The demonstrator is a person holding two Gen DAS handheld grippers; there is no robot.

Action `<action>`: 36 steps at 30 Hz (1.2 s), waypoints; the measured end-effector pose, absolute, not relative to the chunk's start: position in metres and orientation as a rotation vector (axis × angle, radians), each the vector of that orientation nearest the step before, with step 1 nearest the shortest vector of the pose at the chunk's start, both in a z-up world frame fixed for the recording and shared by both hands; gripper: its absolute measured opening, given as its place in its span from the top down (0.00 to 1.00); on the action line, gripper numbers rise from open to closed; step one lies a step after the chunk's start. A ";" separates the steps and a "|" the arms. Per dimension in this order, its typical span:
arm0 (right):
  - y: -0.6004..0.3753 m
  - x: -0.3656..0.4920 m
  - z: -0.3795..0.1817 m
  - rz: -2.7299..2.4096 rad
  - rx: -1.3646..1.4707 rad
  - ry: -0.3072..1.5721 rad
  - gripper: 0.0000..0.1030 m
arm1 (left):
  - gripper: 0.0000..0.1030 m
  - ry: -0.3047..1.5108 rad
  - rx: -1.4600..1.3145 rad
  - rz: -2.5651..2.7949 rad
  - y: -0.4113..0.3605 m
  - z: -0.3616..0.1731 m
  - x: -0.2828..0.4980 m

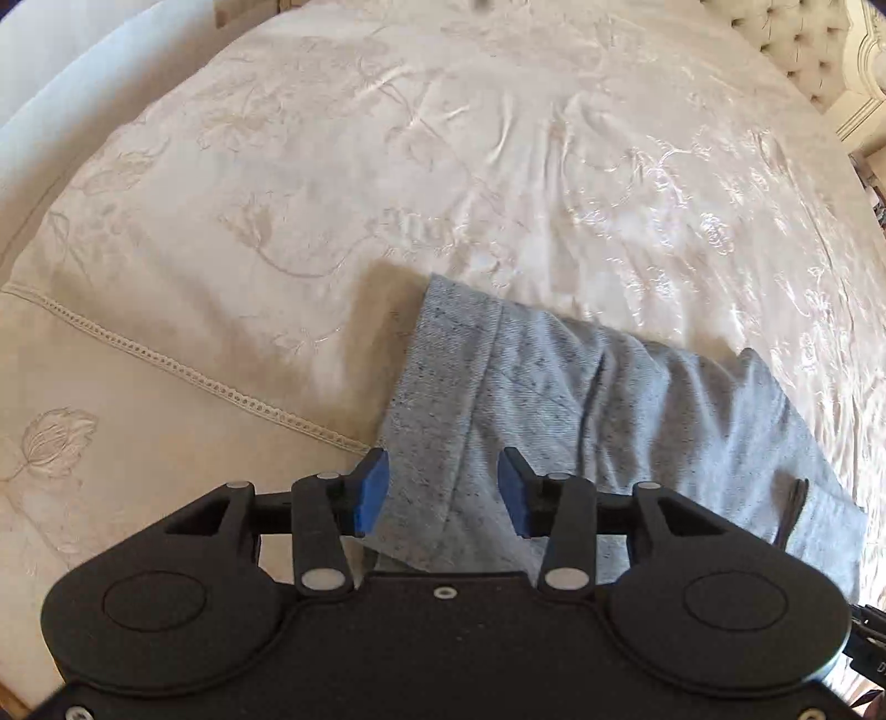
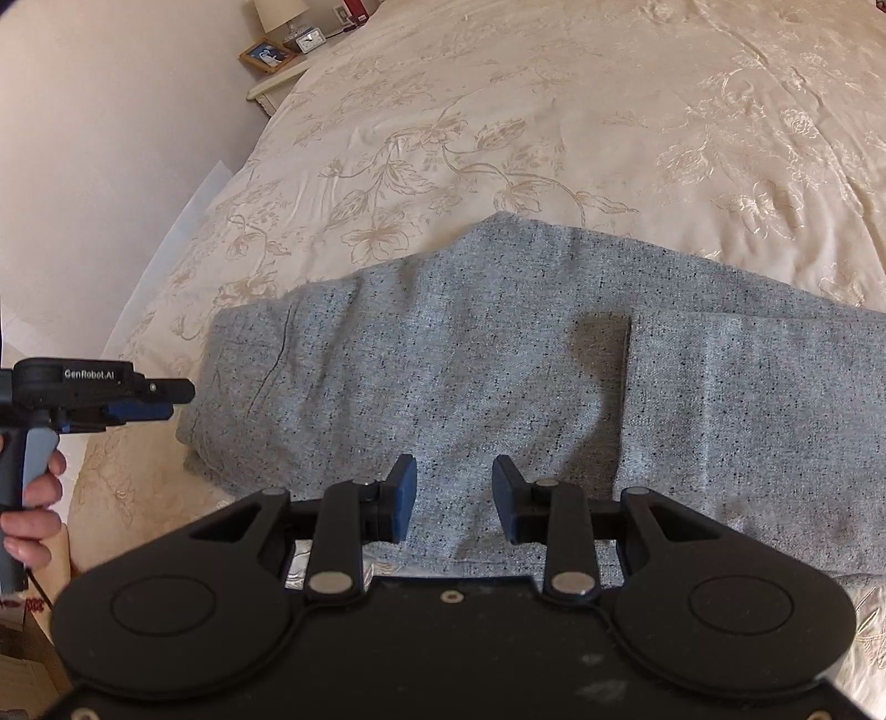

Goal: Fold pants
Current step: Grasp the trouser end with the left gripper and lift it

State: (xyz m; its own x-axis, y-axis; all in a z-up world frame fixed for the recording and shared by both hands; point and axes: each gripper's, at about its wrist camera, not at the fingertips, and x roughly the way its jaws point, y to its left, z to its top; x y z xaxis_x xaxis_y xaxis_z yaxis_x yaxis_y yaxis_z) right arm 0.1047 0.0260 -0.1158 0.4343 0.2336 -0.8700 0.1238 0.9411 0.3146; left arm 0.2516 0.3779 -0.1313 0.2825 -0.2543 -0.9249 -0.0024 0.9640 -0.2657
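Note:
Grey speckled pants (image 1: 609,399) lie folded lengthwise on the cream bedspread, one short end toward the left wrist view. My left gripper (image 1: 443,490) hovers over that end, jaws apart, blue pads (image 1: 372,493) clear of the cloth. In the right wrist view the pants (image 2: 498,360) stretch across the bed, with a seam or pocket edge near the middle. My right gripper (image 2: 454,493) stands open above their near edge, holding nothing. The left gripper (image 2: 166,401) also shows at the left of that view, just off the pants' end, held by a hand (image 2: 33,498).
The embroidered bedspread (image 1: 387,166) spreads wide beyond the pants. A tufted headboard (image 1: 803,50) is at the far right. A nightstand (image 2: 277,83) with a lamp, clock and photo frame stands by the wall at the bed's far left corner.

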 end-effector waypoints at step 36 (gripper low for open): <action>0.047 0.212 -0.166 -0.084 0.154 1.075 0.69 | 0.62 1.297 -0.084 -0.436 0.281 -0.127 0.235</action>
State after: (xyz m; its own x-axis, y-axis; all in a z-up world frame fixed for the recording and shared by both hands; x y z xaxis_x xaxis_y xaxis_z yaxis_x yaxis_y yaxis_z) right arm 0.2118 0.0475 -0.1660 0.4736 0.0064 -0.8807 0.1434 0.9861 0.0842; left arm 0.2349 0.2813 -0.1275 0.2012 -0.3583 -0.9117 0.2657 0.9158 -0.3012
